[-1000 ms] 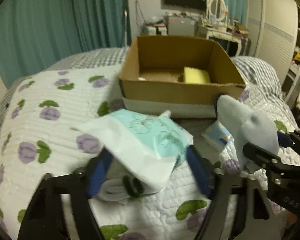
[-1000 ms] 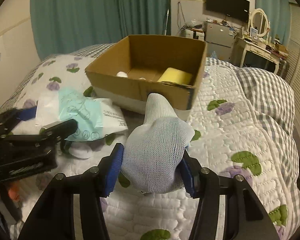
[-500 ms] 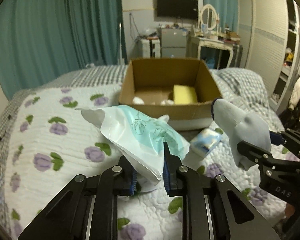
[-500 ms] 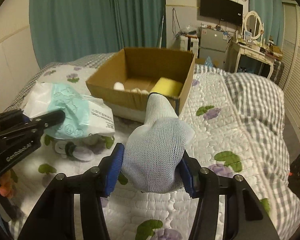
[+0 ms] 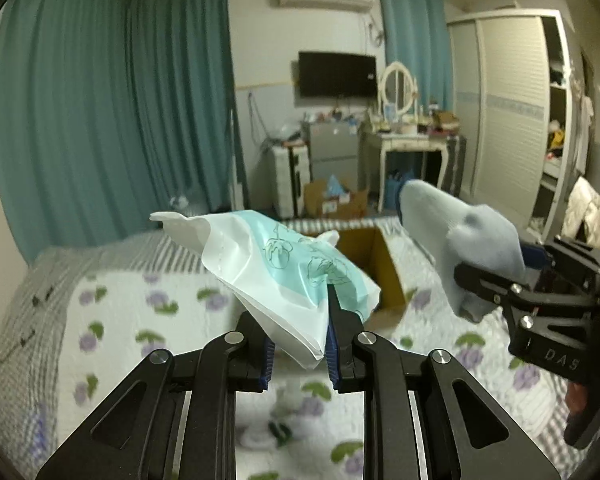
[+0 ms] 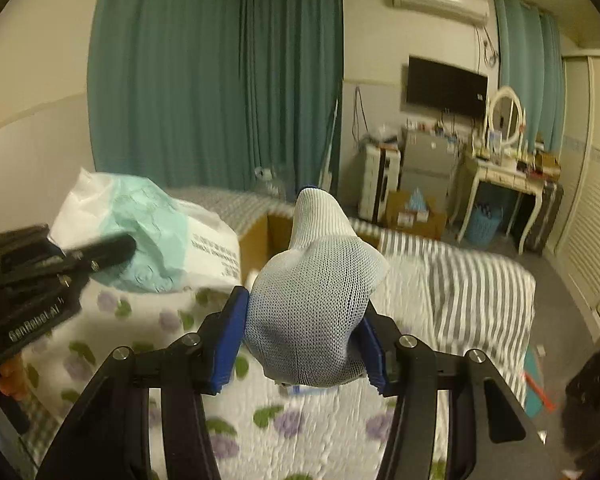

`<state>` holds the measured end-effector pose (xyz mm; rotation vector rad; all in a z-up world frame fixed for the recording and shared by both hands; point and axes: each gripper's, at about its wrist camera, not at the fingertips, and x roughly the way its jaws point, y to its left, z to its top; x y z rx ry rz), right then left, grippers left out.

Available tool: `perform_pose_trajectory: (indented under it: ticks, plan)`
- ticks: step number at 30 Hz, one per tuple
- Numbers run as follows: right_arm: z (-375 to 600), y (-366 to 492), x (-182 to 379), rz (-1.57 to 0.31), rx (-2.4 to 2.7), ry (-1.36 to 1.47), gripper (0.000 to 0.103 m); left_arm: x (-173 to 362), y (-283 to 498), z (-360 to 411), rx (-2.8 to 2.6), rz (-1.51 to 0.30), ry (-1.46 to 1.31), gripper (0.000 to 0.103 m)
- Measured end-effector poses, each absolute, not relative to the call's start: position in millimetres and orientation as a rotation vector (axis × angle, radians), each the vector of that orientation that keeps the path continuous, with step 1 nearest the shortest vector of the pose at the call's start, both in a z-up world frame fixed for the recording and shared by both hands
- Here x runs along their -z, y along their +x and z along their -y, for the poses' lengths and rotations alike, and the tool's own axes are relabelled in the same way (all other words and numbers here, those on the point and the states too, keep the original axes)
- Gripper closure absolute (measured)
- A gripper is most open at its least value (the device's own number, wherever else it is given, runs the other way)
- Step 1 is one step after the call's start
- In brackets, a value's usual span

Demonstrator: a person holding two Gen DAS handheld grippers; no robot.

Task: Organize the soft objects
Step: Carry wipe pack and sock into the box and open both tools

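My left gripper (image 5: 298, 354) is shut on a white and teal plastic tissue pack (image 5: 284, 268) and holds it high above the bed. My right gripper (image 6: 300, 344) is shut on a white knit glove (image 6: 316, 304), also raised. The glove (image 5: 460, 240) and the right gripper (image 5: 540, 300) show at the right of the left wrist view. The pack (image 6: 148, 236) shows at the left of the right wrist view. The cardboard box (image 5: 374, 264) sits on the bed beyond both, mostly hidden behind the held things. It also shows in the right wrist view (image 6: 262, 236).
The bed has a white quilt with purple flowers (image 5: 148, 320) and a grey striped blanket (image 6: 460, 280). A small white item (image 5: 268, 432) lies on the quilt below the left gripper. A dresser (image 5: 408, 148), fridge, wardrobe and teal curtains stand behind.
Both grippers have risen and tilted up with their loads. The box has sunk lower in both views and is now largely hidden behind the pack and glove.
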<state>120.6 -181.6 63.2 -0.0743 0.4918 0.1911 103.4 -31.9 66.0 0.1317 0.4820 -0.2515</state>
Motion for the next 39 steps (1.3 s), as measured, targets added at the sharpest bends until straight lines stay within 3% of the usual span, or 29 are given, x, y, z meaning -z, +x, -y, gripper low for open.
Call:
perform_pose_trajectory:
  ticks: [9, 22, 33, 34, 36, 38, 39]
  plan:
    - [178, 194, -87, -0.458, -0.198, -0.079, 0.052, -77, 168, 50, 0.256, -0.439, 0.166, 0.083]
    - [187, 317, 8, -0.625, -0.200, -0.064, 0.053, 14, 278, 88, 0.282, -0.571, 0.218, 0.083]
    - [196, 337, 54, -0.692, -0.214, -0.055, 0.050, 48, 282, 92, 0.304, -0.645, 0.246, 0.074]
    - [198, 336, 54, -0.694, -0.214, -0.050, 0.049, 51, 279, 93, 0.307, -0.655, 0.252, 0.071]
    - [202, 330, 49, -0.675, -0.206, -0.033, 0.034, 51, 270, 92, 0.302, -0.660, 0.257, 0.056]
    - [206, 319, 38, -0.645, -0.204, -0.021, 0.026, 47, 259, 91, 0.296, -0.650, 0.260, 0.028]
    - [209, 311, 31, -0.627, -0.200, -0.015, 0.024, 42, 251, 89, 0.292, -0.632, 0.259, 0.023]
